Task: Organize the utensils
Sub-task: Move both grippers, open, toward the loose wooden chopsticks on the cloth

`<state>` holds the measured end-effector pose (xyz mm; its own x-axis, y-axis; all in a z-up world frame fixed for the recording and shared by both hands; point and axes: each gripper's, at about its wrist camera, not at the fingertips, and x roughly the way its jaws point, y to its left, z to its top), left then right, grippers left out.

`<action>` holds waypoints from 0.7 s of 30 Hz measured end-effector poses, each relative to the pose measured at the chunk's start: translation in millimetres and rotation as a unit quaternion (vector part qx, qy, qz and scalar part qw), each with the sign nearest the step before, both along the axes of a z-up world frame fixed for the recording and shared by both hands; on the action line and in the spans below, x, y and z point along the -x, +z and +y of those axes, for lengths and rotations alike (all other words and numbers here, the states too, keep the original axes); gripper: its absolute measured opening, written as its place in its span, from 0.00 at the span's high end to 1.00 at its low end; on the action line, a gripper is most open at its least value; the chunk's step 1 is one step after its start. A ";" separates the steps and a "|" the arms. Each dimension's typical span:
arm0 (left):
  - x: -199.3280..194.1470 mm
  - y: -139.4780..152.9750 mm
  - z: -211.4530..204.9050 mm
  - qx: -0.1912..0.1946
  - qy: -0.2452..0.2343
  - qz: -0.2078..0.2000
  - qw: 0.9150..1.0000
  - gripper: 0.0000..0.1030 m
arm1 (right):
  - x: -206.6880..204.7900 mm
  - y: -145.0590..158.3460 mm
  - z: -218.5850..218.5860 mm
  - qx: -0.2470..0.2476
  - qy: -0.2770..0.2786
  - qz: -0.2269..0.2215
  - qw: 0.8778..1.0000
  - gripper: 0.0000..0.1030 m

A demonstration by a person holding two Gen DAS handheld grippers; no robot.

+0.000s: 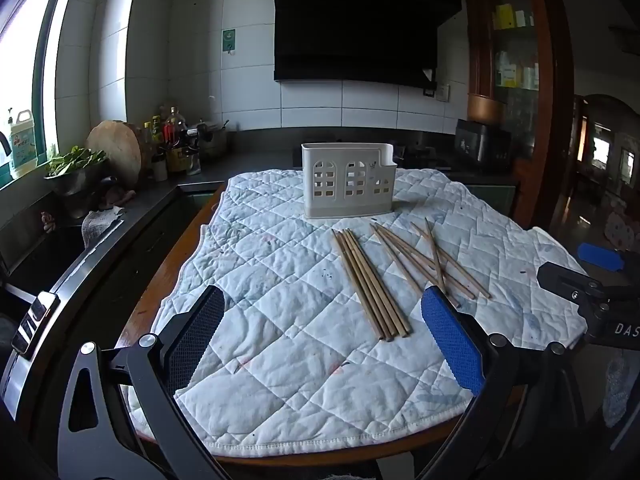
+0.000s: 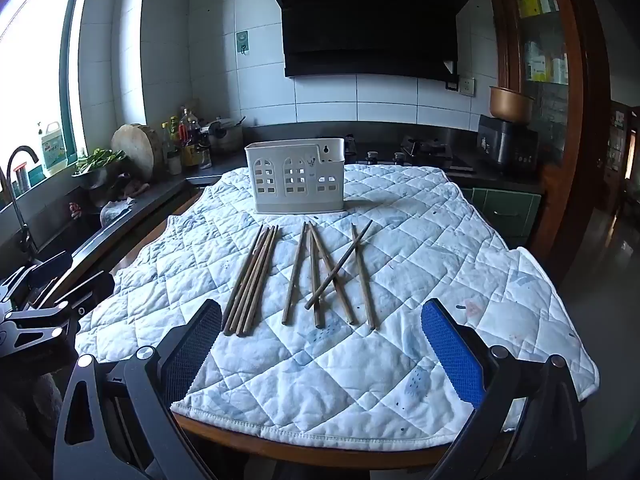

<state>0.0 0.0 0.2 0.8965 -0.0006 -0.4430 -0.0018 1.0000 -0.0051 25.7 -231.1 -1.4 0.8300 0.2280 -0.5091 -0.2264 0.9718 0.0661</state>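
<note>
A white slotted utensil holder (image 1: 348, 184) (image 2: 295, 176) stands upright at the far side of a quilted cloth (image 1: 280, 320) (image 2: 420, 280). In front of it lie wooden chopsticks: a tight bundle of several (image 1: 370, 282) (image 2: 251, 280) and a loose, partly crossed group of several (image 1: 430, 262) (image 2: 332, 274). My left gripper (image 1: 322, 334) is open and empty, above the cloth's near edge, the bundle's near ends between its fingers. My right gripper (image 2: 322, 346) is open and empty, just short of the chopsticks' near ends. Each gripper shows at the other view's edge.
The cloth covers a round wooden table (image 2: 320, 454). Behind it runs a dark kitchen counter (image 2: 400, 148) with a stove, bottles (image 2: 188, 136), a chopping board (image 2: 134, 148) and a sink with faucet (image 2: 20, 200) at left. A range hood (image 2: 368, 20) hangs above.
</note>
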 end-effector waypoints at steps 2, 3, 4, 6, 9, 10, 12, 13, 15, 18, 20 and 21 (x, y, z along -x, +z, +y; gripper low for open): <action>1.3 0.3 2.1 0.009 0.002 -0.008 1.000 0.05 | -0.4 -0.3 0.1 -0.001 0.000 0.004 1.000 0.06; 1.4 0.2 3.1 0.010 0.002 -0.006 1.000 0.05 | -0.5 -0.4 0.3 -0.001 0.001 0.004 1.000 0.06; 1.8 0.1 4.2 0.011 0.002 -0.005 1.000 0.05 | -0.5 -0.4 0.3 -0.001 0.001 0.005 1.000 0.06; 5.5 1.6 0.8 0.006 0.001 -0.006 1.000 0.05 | -0.6 -0.5 0.8 0.001 0.001 0.004 1.000 0.06; 4.3 1.4 -0.2 0.002 0.001 0.000 1.000 0.05 | -0.3 -0.5 1.2 0.000 0.001 0.003 1.000 0.06; 5.0 1.9 0.7 0.003 0.001 0.001 1.000 0.05 | -0.5 -0.4 0.8 0.000 0.002 0.003 1.000 0.06; 0.3 -2.6 0.2 0.003 0.002 0.005 1.000 0.05 | -1.0 -0.3 0.0 0.001 0.002 0.002 1.000 0.06; 0.5 -3.3 -0.2 0.002 0.003 0.004 1.000 0.05 | -1.3 -0.1 -0.1 0.001 0.001 0.002 1.000 0.06; 0.2 -3.7 0.1 0.003 0.004 0.005 1.000 0.05 | -1.9 0.0 -0.4 0.001 0.002 0.003 1.000 0.06; -2.2 -6.0 0.3 0.003 0.003 0.009 1.000 0.05 | -3.2 0.3 -0.5 0.003 0.000 0.003 1.000 0.06; -3.4 -7.0 -0.4 0.003 0.003 0.011 1.000 0.05 | -1.6 -2.0 1.2 0.002 0.001 0.004 1.000 0.06; -3.9 -7.6 -0.3 0.004 0.002 0.012 1.000 0.05 | -2.0 -0.8 1.7 0.003 0.001 0.004 1.000 0.06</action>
<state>3.8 -0.3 -7.5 0.8855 -0.0009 -0.4646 -0.0063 0.9999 -0.0139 27.6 -229.4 -2.3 0.8254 0.2258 -0.5175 -0.2275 0.9719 0.0613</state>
